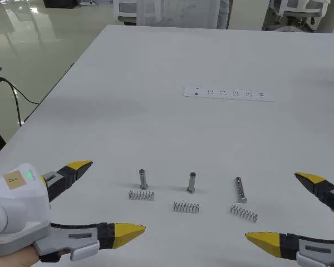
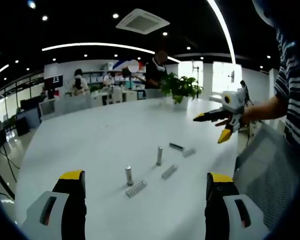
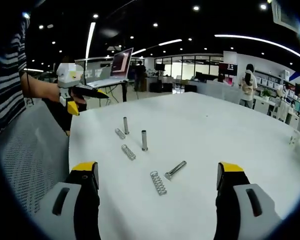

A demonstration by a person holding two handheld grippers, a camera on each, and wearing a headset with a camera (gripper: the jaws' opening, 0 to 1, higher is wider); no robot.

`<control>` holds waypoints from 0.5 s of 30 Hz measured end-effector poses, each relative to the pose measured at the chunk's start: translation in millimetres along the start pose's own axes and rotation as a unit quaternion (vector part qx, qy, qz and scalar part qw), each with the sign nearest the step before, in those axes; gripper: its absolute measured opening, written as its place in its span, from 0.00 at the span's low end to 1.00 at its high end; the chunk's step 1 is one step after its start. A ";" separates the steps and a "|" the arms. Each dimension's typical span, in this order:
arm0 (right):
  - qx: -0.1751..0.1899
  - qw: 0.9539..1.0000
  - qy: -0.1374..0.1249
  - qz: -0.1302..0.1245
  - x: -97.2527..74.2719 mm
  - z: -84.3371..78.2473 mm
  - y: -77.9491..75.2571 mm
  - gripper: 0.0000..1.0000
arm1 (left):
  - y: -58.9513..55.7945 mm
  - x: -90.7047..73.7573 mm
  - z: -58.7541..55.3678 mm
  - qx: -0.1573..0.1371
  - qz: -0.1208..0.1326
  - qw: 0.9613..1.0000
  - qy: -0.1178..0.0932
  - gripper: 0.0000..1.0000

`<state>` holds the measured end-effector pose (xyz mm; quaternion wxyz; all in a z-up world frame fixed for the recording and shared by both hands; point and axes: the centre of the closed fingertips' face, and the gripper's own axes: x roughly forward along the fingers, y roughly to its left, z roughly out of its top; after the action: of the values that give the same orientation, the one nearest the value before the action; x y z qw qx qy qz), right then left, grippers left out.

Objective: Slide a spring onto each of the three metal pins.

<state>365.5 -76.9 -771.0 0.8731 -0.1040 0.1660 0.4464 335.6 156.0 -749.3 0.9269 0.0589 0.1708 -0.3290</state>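
A: Starting from the largest, what do we label?

B: The room is an open office with ceiling lights, a glossy floor at left and chairs beyond the far edge. Next comes the white table, level and smooth, so we expect round parts to roll on it. A power strip lies on the far side, well apart from the work.

A: And the tools?

B: The left gripper and the right gripper hover at the near edge, one at each end of the row. Both have their jaws spread wide and carry nothing.

A: Where are the parts?

B: In a row between the grippers. The left pin and the middle pin stand upright on their wider ends. The right pin lies on its side, as the right gripper view confirms. On the near side of each pin lies a spring: the left spring, the middle spring and the right spring. None is threaded yet.

A: How will they handle?

B: We judge the pins stiff, smooth, slippery and easily toppled. Take each low on the shank, leaving the tip free. The springs look light and soft, so grip them gently at mid-length, across the coils, or they may bend or jump away. Their end coils are too small for us to read.
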 end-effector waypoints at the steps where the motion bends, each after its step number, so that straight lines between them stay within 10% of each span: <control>1: 0.000 1.000 0.000 -0.001 0.2 0.2 -0.3 0.98 | -0.1 -0.1 0.0 0.000 0.000 1.000 0.000 0.98; 15: -0.001 1.000 0.002 -0.001 0.7 0.6 1.1 0.98 | -1.9 -1.9 0.3 0.001 -0.004 1.000 0.001 0.98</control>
<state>365.1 -75.6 -770.8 0.8732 -0.1062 0.1674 0.4453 333.1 155.5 -748.3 0.9254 0.0593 0.1716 -0.3327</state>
